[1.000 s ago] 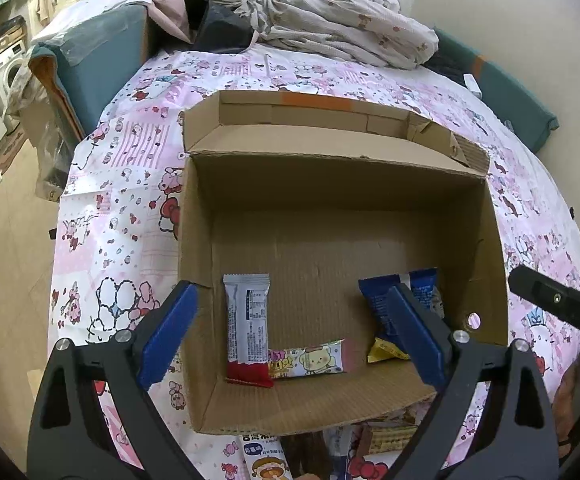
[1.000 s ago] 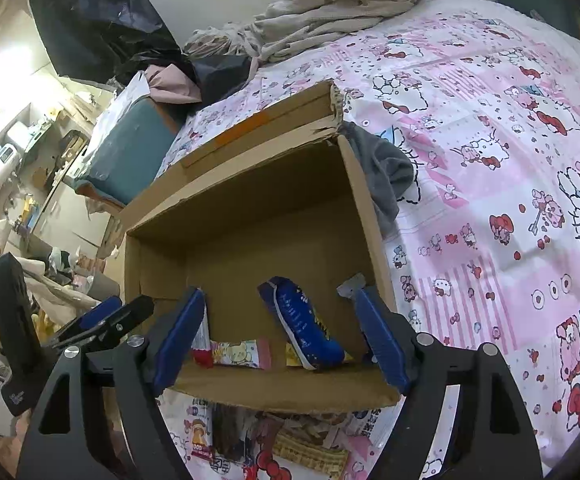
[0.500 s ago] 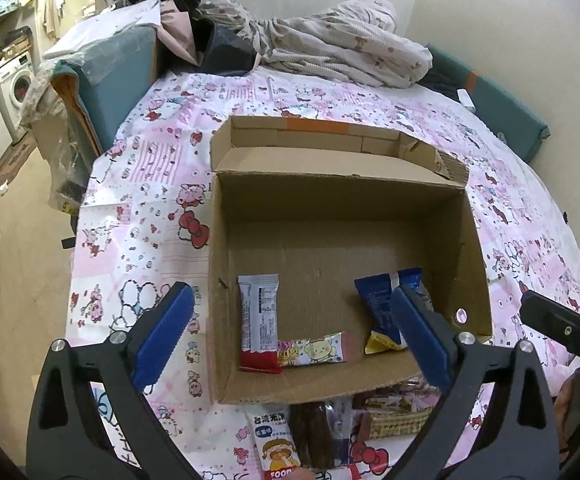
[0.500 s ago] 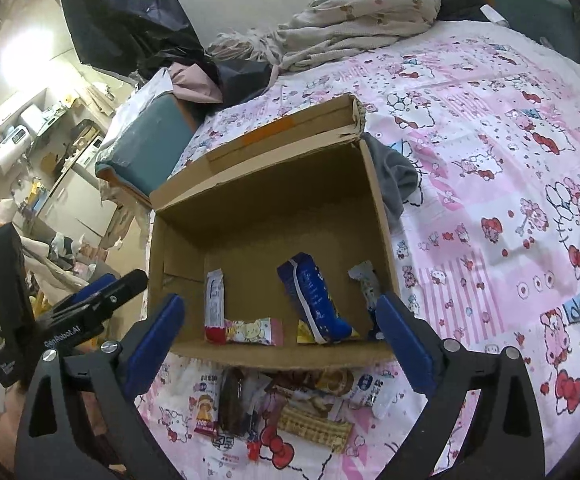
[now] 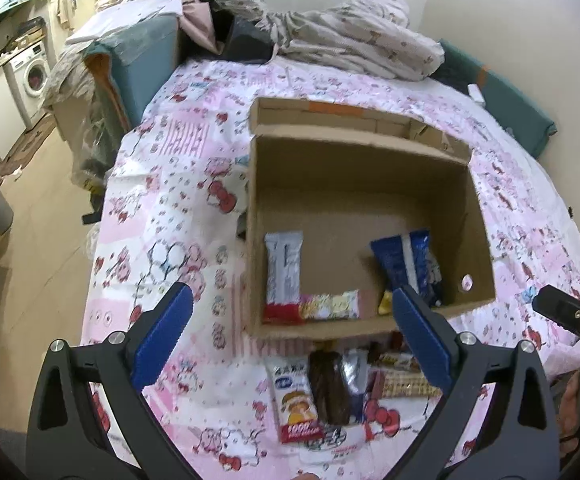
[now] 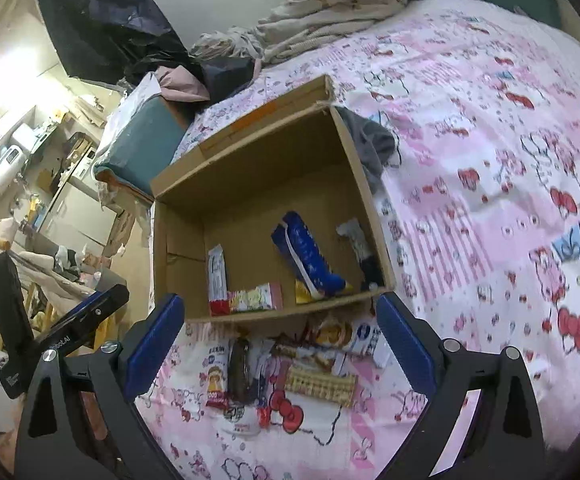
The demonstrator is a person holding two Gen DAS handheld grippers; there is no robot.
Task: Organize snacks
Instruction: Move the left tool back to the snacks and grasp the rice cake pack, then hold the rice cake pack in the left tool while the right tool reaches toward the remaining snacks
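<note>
A cardboard box point(image 5: 370, 184) sits open on a pink cartoon-print bedspread point(image 5: 178, 208), already holding several snacks along its near wall: a silver-and-red bar point(image 5: 284, 276), a small pastel bar point(image 5: 330, 305) lying crosswise beside it, a blue packet point(image 5: 404, 262) and a yellow wrapper point(image 5: 386, 303) tucked under the packet's near end. From the right wrist view a grey-and-black packet point(image 6: 360, 250) leans against the box's right wall. More snacks point(image 6: 290, 364) lie in a loose pile on the bedspread just in front of the box, among them a white-and-red packet point(image 5: 295, 398) and a dark brown bar point(image 5: 329, 386). The left gripper point(image 5: 290, 338) hangs over the pile, jaws spread wide and empty. The right gripper point(image 6: 278, 342) is likewise spread wide with nothing between its pads, its jaws having just been opening. A rumpled blanket point(image 5: 354, 36) lies at the bed's far end.
</note>
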